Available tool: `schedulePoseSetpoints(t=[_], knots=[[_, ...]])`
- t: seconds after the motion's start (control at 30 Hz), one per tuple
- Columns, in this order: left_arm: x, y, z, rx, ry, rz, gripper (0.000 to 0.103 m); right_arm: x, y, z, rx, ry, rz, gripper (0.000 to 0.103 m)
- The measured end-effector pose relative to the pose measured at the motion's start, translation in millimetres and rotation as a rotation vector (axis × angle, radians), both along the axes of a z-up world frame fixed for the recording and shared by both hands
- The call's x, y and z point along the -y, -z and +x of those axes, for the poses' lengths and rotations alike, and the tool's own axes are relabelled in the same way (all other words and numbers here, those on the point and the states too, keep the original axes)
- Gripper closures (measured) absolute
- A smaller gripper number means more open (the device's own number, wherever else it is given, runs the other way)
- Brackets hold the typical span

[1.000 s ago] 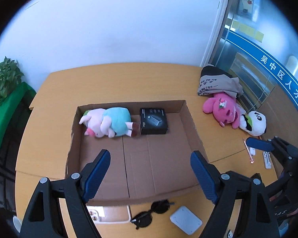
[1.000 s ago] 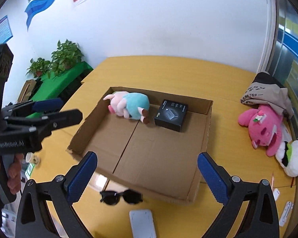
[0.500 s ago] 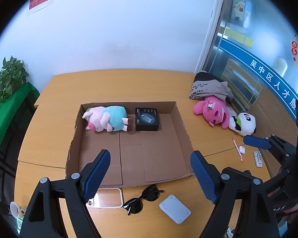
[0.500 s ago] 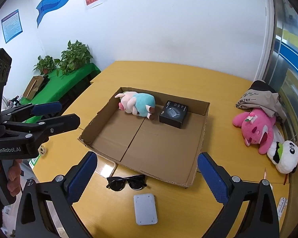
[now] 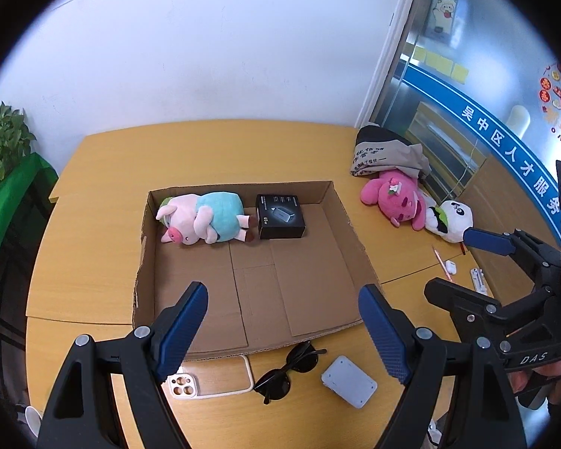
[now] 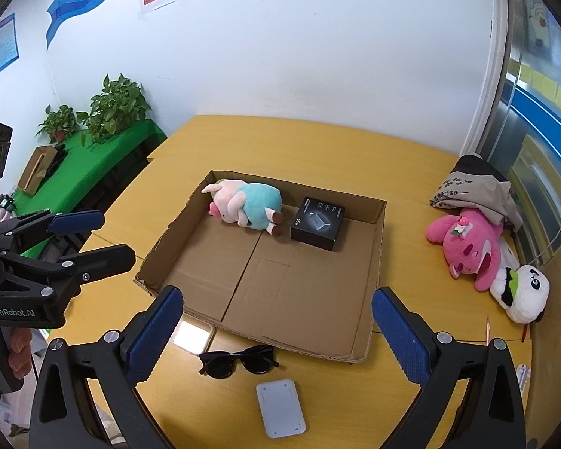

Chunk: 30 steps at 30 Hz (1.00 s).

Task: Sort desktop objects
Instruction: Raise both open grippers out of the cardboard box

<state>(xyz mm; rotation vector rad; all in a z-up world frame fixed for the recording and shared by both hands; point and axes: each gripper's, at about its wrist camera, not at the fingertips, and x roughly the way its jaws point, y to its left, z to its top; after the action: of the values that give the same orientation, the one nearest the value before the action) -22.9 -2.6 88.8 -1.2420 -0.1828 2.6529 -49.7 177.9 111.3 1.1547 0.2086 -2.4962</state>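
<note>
Left gripper (image 5: 282, 323): fingers spread wide, nothing held, hovering above near edge of cardboard tray (image 5: 355, 241). Right gripper (image 6: 276, 331): fingers likewise released, empty, over same near edge; also seen at right of left wrist view, apart from left unit.

Tray on wooden tabletop (image 5: 213, 149), open-topped, low walls. Inside, against far wall: plush pig (image 5: 202, 219) w/ teal body, lying on side; black box (image 5: 279, 216) just beside it, touching pig's feet or nearly so, cannot tell which. Rest of tray floor bare cardboard.

Outside tray, near side: sunglasses (image 6: 239, 361) close to tray edge; white phone (image 5: 209, 376) lying camera side up, partly tucked under tray edge; grey flat pad (image 6: 280, 408) beside sunglasses, apart from them.

Outside tray, right side: pink plush (image 6: 467, 247) and panda plush (image 6: 523, 293) touching each other; beige bag (image 6: 471, 187) lying partly over pink plush. Thin pen (image 5: 441, 260) and small white items near right tabletop edge, too small to identify.

Background: potted plants (image 6: 112, 106) on green-covered stand (image 6: 82, 164), well apart from tabletop items.
</note>
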Motion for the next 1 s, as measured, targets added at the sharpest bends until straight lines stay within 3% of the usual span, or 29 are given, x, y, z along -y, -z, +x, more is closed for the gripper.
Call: schedulePoseSetpoints(t=[0.53, 1.0], knots=[[53.1, 31.9, -2.6, 0.053, 0.043, 0.115, 0.02, 49.5, 10.6, 4.4, 0.043, 0.06, 0.106, 0.0], [84.4, 39.9, -0.9, 0.07, 0.001, 0.101, 0.02, 56.3, 17.1, -9.7, 0.049, 0.084, 0.094, 0.0]])
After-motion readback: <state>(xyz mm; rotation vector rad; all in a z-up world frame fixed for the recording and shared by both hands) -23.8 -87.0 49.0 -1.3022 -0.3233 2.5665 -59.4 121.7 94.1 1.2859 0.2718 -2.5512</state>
